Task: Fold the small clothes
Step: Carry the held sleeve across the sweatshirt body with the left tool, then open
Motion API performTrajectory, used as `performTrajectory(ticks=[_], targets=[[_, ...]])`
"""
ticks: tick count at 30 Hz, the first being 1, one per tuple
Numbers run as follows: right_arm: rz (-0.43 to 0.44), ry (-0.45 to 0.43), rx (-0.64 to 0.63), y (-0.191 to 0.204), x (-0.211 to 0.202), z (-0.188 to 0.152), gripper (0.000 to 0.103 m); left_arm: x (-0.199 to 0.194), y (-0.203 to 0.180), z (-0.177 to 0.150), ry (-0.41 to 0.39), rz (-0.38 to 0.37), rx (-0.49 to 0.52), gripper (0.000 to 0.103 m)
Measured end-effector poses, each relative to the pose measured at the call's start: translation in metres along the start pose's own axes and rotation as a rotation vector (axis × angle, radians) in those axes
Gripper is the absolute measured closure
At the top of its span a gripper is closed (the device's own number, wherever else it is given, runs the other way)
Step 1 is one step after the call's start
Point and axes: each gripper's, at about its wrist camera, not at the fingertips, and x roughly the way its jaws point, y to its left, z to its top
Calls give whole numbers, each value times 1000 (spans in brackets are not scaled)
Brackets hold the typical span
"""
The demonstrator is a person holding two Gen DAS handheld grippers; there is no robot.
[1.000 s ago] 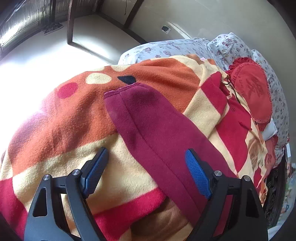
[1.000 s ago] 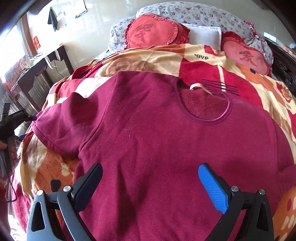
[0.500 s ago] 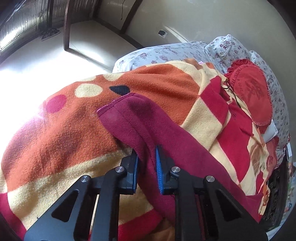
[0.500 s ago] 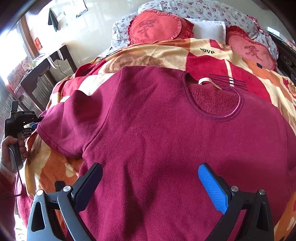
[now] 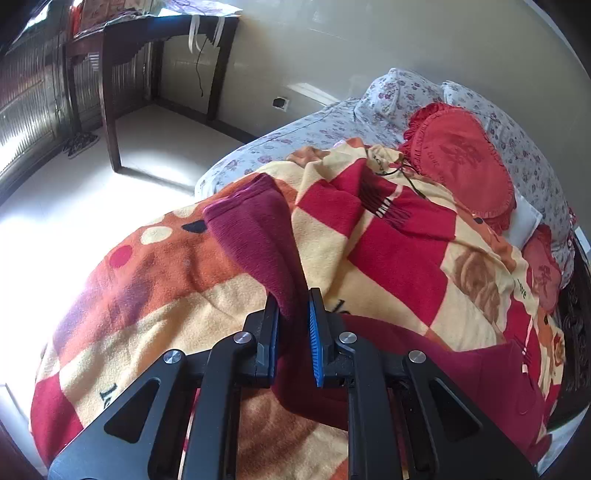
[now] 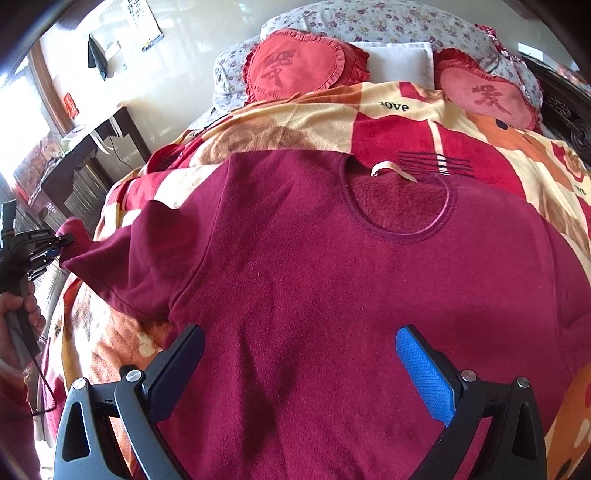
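The hem of the maroon shirt [image 6: 314,295] runs off the bottom edge of the right wrist view, and its far sleeve is cut off at the right edge. In the left wrist view, the left gripper [image 5: 293,332] hides the pinched part of the sleeve [image 5: 258,236]. Items on the dark table [image 6: 92,147] are too small to identify.

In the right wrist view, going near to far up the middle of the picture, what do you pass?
Right gripper, open → maroon sweater → its neckline → patterned blanket → white pillow → floral bedding.
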Motion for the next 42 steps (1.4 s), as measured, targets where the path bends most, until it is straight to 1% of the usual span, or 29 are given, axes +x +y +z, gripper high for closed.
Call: performTrajectory(ticks=[10,23,29,31,33,35,37,39,40,41,42], targets=[[5,-31,20,-10,-23,-7,0,-27,-72,-23,9,-80,132,90],[3,-68,94,-47,-49,-17,0,-41,-189,-82,63,-221,321,90],[-1,-76,149,-73,-56,-21,0,-33,-229,-108,113,-265,368,90],[-3,-75,162,-79,-57,-23,0,-32,-235,-114,122,-273,370,90],[-4,-71,169,-84,-58,-25,0,-30,-234,-115,131,-267,347,90],[-6,-67,169,-87,-58,-26,0,-25,-223,-112,164,-273,301,90],[-7,-62,169,-89,-56,-26,0,-21,-204,-104,191,-276,243,90],[4,-58,172,-88,-54,-26,0,-22,-184,-95,179,-232,233,90],[9,-57,172,-87,-52,-26,0,-23,-174,-89,158,-198,248,90],[15,-55,172,-85,-50,-26,0,-24,-166,-83,140,-162,264,87],[22,-51,170,-82,-47,-25,0,-24,-156,-76,125,-123,277,75]])
